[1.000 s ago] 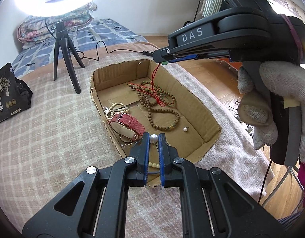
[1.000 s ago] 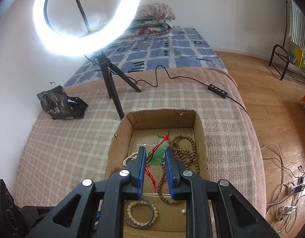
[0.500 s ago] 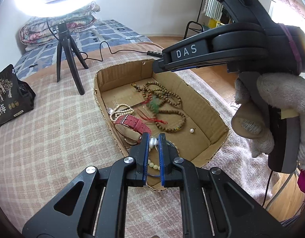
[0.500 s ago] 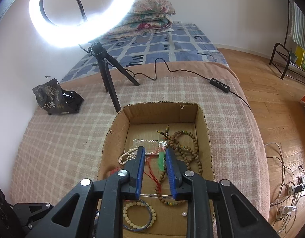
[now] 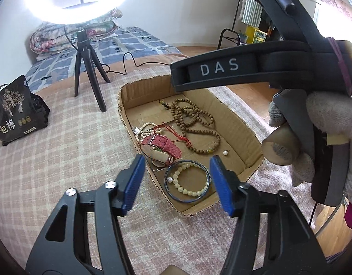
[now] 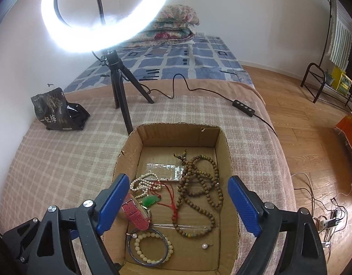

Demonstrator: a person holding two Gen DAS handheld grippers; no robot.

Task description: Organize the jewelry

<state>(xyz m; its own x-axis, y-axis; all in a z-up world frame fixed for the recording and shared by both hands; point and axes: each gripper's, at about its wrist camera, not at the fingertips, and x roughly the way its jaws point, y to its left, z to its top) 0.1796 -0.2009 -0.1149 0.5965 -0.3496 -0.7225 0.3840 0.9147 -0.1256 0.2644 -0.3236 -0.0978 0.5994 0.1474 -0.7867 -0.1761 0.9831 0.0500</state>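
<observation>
Now left gripper and right gripper just opened wide, gripping nothing, above cardboard box; glossy round pale bead bracelet inside.

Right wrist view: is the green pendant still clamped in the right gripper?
No, the green pendant lies in the cardboard box and the right gripper is open.

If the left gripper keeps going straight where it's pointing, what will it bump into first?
Probably the pale bead bracelet inside the blue bangle, lying at the near end of the cardboard box. The left gripper is open and frames them, though depth is hard to judge.
</observation>
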